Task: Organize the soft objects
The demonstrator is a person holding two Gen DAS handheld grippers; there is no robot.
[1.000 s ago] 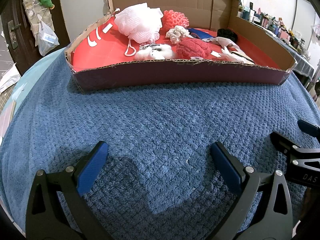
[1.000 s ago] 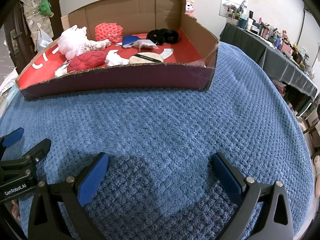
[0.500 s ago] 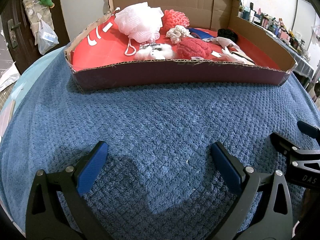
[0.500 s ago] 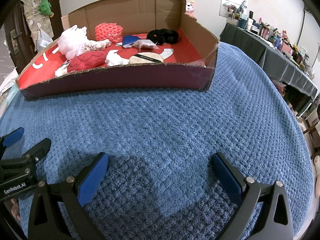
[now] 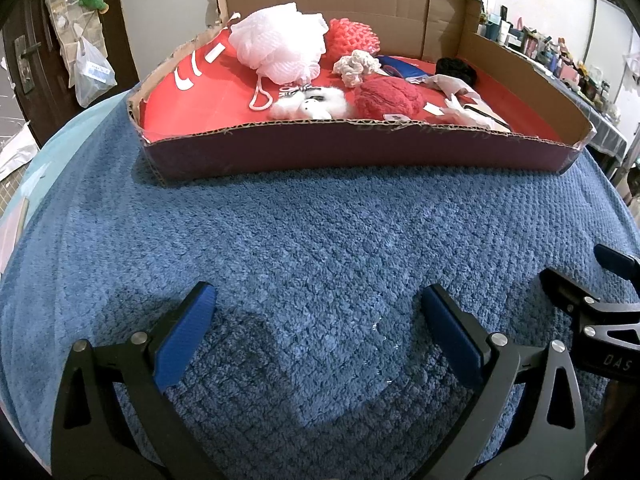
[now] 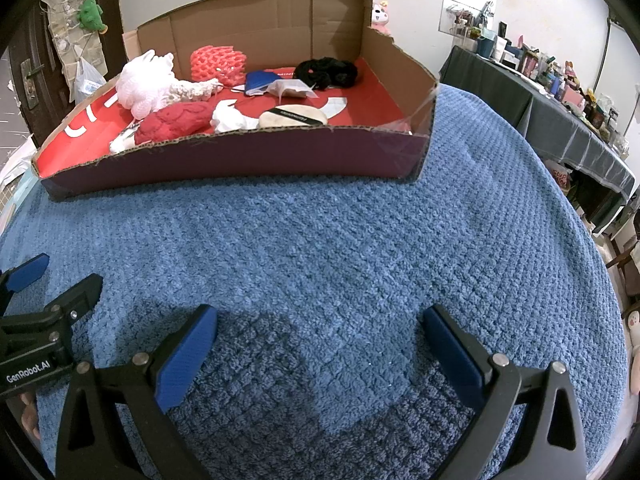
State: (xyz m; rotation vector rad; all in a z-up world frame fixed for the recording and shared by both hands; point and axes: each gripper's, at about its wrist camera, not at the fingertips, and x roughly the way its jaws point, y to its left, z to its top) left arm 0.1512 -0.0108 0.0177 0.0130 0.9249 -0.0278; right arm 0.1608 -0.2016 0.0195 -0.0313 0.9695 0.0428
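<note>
A low cardboard box (image 5: 352, 148) with a red floor stands at the far side of a blue knit blanket (image 5: 320, 240). In it lie a white mesh pouf (image 5: 280, 48), a coral net sponge (image 5: 352, 36), a cream scrunchie (image 5: 356, 66), a red knit item (image 5: 388, 96), a small white fluffy toy (image 5: 312, 106), a black scrunchie (image 6: 326, 72) and a blue cloth (image 6: 258, 82). My left gripper (image 5: 318, 328) is open and empty, low over the blanket. My right gripper (image 6: 320, 340) is open and empty beside it, well short of the box (image 6: 240, 156).
A beige pad with a black band (image 6: 292, 117) and white cloths lie near the box's front right. A dark-covered side table (image 6: 540, 120) crowded with small items stands at the right. A door with hanging bags (image 5: 80, 40) is at the left.
</note>
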